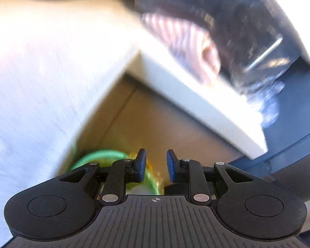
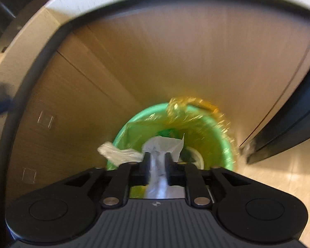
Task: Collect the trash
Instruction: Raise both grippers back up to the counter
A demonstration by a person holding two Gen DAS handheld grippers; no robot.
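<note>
A brown wood-grain cabinet wall (image 2: 175, 57) fills the space ahead of the right gripper's jaws, with a pale counter edge (image 1: 196, 103) running above it in the left wrist view. Straight ahead of and below the right jaws stands a round green trash bin (image 2: 223, 144), lined with a crinkly yellow-tinted bag (image 2: 188, 107) whose bunched top rises at the bin's far rim. The right gripper (image 2: 157, 157) is clamped on a piece of white crumpled paper trash (image 2: 165, 144): thin, creased, its free end fanning out just past the fingertips over the bin's mouth. Just left of those jaws a wad of clear crinkled plastic (image 2: 117, 153) sticks out, over the bin's near rim. The left gripper (image 1: 156, 165) has its blue-padded jaws apart with nothing between them; the bin's green rim shows just behind its left finger.
</note>
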